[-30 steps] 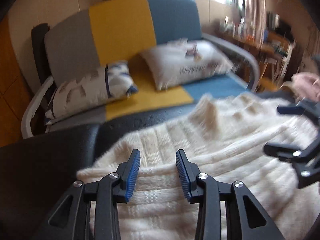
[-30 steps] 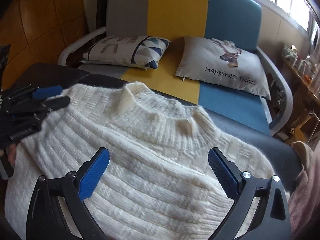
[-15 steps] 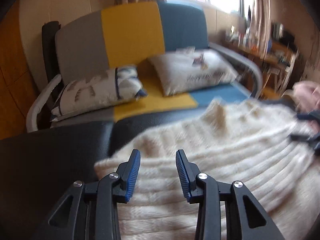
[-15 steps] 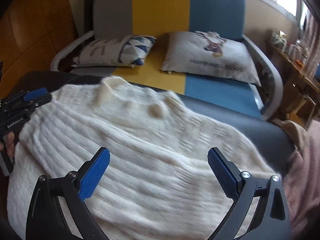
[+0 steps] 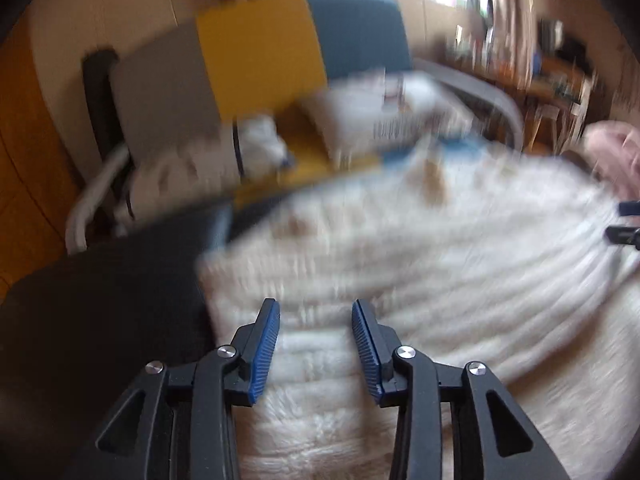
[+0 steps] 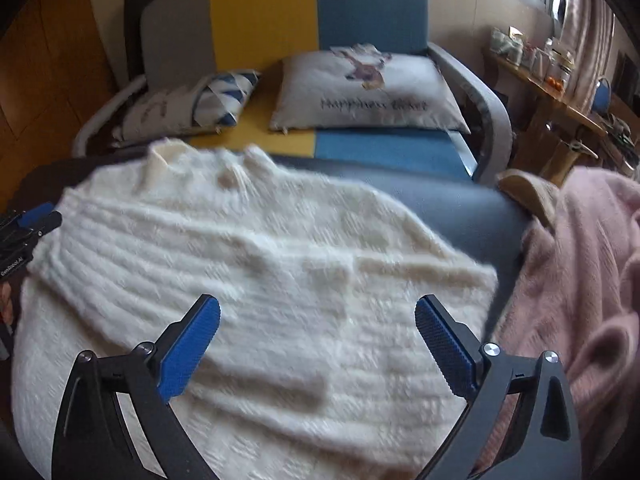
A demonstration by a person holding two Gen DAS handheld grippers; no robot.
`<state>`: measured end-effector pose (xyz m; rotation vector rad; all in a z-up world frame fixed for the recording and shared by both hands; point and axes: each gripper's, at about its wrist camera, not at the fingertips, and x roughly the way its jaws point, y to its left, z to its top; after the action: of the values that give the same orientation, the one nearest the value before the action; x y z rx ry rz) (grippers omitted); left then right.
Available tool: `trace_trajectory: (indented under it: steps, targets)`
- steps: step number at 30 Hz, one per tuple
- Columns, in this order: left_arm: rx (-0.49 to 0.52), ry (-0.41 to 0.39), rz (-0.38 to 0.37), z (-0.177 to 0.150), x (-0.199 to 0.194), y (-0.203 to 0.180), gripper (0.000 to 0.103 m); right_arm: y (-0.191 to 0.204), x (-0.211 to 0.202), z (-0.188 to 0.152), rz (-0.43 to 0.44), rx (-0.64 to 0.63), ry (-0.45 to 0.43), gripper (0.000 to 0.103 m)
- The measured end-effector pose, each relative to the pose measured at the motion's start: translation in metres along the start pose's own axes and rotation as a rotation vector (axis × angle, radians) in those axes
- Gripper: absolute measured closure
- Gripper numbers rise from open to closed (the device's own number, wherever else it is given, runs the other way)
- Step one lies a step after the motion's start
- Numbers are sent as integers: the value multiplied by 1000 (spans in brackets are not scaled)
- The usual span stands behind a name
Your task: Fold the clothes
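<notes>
I've swung both empty grippers rightward, left gripper (image 5: pixel 314 344) half-open, right gripper (image 6: pixel 318 342) wide, leaving the cream sweater (image 6: pixel 256 280) spread unfolded on the dark table (image 5: pixel 100 300).

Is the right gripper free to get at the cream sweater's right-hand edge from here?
Probably yes. The right gripper is open above the cream sweater, with nothing lying over that edge; the pink garment sits just beside it.

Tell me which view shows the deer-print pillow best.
The right wrist view: the deer-print pillow lies whole and fairly sharp on the sofa. The left wrist view shows it only as a motion-blurred pale shape.
</notes>
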<state>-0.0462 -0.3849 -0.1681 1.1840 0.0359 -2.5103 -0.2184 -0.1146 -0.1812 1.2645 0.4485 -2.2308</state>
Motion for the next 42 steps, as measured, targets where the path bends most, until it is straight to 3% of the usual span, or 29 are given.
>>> trace_trajectory:
  steps: [2,5,8,11,14,19,24,27,29,31,34,37,42]
  targets:
    - [-16,19,-6,4,3,1,64,-19,10,-10,62,97,-25,1]
    - [-61,-3,-20,2,-19,4,64,-15,3,-6,29,95,-10,2]
    - [-93,-45,-30,-10,-47,5,64,8,-32,-9,56,37,-81,5]
    - [-71,-16,-36,-30,-53,-2,64,26,-41,-21,86,-12,-68,5]
    - [-51,44,-21,-44,-42,-7,64,34,-8,-35,63,-27,53,4]
    - [-144,16,-53,-51,-81,-2,64,41,-30,-43,47,-24,12,2]
    - [-186,0,-80,-92,-128,-13,64,61,-69,-90,118,-27,-3,2]
    - [-134,108,-18,-119,-112,-30,64,67,-84,-116,148,-29,0,2]
    - [-102,75,13,-127,-116,-37,64,65,-95,-129,178,-17,-2,2]
    - [-145,107,-47,-128,-127,-34,65,63,-105,-141,207,-6,-4,2]
    - [-256,65,-170,-141,-162,-20,65,59,-121,-160,252,12,-6,2]
    - [-251,32,-185,-165,-191,-11,65,51,-140,-183,304,40,-7,2]
    - [-290,66,-178,-206,-211,10,65,24,-170,-234,344,107,19,2]
